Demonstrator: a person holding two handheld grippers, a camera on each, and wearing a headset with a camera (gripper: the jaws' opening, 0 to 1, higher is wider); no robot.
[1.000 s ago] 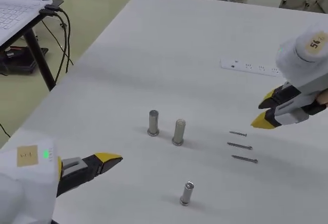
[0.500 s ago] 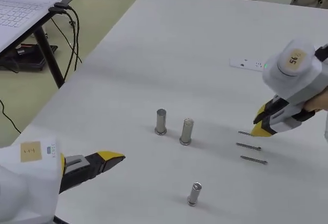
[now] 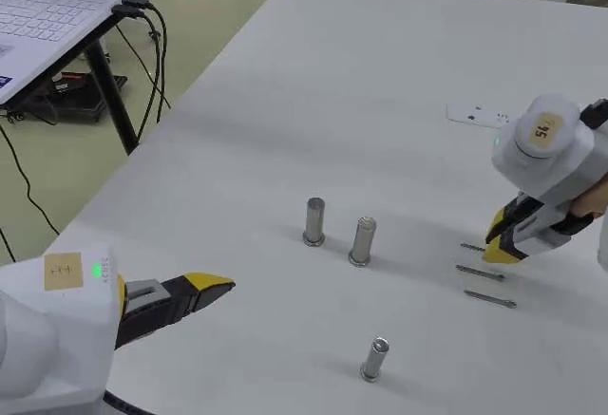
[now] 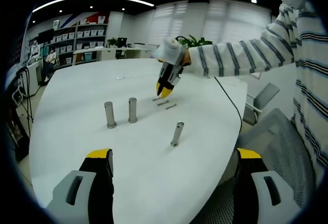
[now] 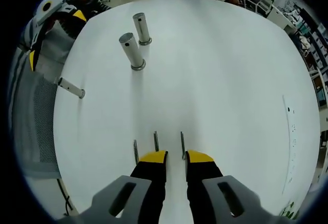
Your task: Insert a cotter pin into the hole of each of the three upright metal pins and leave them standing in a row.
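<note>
Mid table (image 3: 380,83): pin (image 3: 313,222), 2nd pin (image 3: 361,241) just right; 3rd pin (image 3: 374,359) nearer front edge. Cotter pins (image 3: 480,272) in row right of them; power strip (image 3: 478,115) behind.

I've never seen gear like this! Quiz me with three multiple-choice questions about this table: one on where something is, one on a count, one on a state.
1. Where do the cotter pins lie?
A. Beside a laptop.
B. Flat on the table, just ahead of the right gripper.
C. In a tray.

2. How many upright metal pins stand there?
A. Two.
B. Five.
C. Three.

3. How are the fingers of the left gripper?
A. Wide apart, empty.
B. Clamped on a pin.
C. Shut on a cable.

Answers: B, the right gripper view shows them lying by its fingertips; C, the head view shows three; A, the left gripper view shows a wide, empty gap.
</note>
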